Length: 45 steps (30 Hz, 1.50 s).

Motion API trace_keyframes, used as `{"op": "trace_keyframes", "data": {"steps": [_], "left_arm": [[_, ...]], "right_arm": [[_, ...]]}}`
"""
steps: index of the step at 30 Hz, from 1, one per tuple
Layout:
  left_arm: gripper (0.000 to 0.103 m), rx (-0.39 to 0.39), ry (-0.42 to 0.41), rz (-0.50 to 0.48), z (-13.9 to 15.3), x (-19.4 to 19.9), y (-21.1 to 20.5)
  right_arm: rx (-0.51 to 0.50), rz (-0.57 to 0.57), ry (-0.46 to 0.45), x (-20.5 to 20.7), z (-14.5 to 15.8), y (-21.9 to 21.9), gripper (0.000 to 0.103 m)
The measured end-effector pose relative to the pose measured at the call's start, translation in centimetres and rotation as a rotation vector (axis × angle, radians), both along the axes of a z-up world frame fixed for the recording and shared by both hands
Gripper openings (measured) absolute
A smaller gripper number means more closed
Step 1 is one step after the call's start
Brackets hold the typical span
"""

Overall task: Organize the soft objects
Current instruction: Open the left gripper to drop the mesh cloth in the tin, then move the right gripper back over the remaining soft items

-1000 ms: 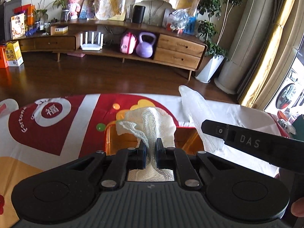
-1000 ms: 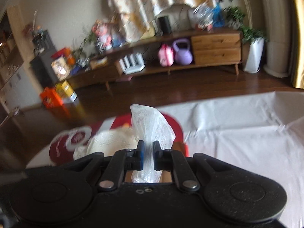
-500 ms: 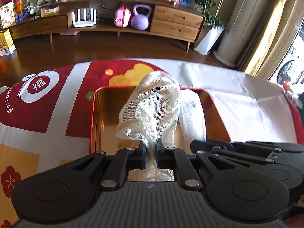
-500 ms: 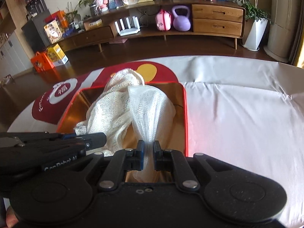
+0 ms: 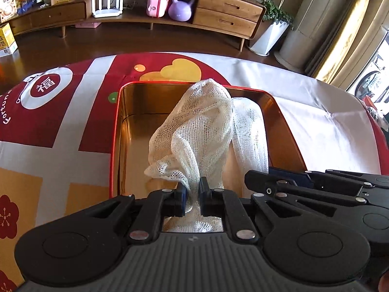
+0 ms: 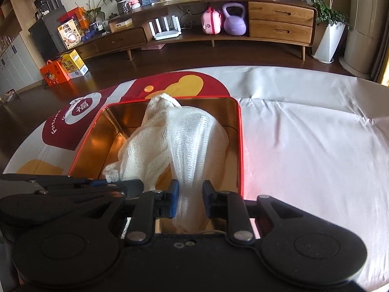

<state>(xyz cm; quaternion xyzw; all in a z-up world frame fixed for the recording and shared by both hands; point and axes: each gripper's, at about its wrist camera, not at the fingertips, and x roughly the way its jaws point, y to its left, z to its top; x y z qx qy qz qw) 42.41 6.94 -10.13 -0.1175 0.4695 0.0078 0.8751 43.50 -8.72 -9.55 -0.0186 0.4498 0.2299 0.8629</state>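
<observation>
Both grippers over the tin, the right one now loosened around the mesh cloth.

The left gripper (image 5: 192, 196) has its jaws clamped on a twist of the coarse mesh cloth (image 5: 199, 131), as half a second ago. The right gripper (image 6: 190, 198) has parted its jaws since then; the finer white cloth (image 6: 194, 146) passes loosely between them. Both cloths drape down into the red-rimmed gold tin (image 5: 116, 131), lower than before. The grippers sit side by side at the tin's near edge, almost touching. The tin's left half shows bare floor, and the white-covered surface (image 6: 316, 146) to its right lies open.
</observation>
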Motion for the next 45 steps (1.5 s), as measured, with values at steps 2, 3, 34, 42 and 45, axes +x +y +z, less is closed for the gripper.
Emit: {"op": "trace_keyframes", "data": {"steps": [2,3,34,42,45], "left_arm": [[0.01,0.011,0.0,-0.011,0.1,-0.1,-0.2],[0.01,0.014,-0.001,-0.019,0.2,-0.1,-0.3],[0.044,0.051,-0.165,-0.016,8.2,-7.7,-1.7],[0.07,0.071,-0.225,0.002,10.4,-11.1,-1.5],[0.07,0.083,-0.24,0.016,11.0,-12.8,-1.3]], "right_arm": [[0.007,-0.008,0.002,-0.1,0.2,-0.2,0.024],[0.011,-0.012,0.002,-0.1,0.4,-0.4,0.026],[0.063,-0.027,-0.136,-8.6,8.5,-5.1,0.068],[0.078,-0.013,-0.181,-11.6,10.3,-6.3,0.08],[0.092,-0.004,-0.188,-13.0,10.9,-6.8,0.085]]}}
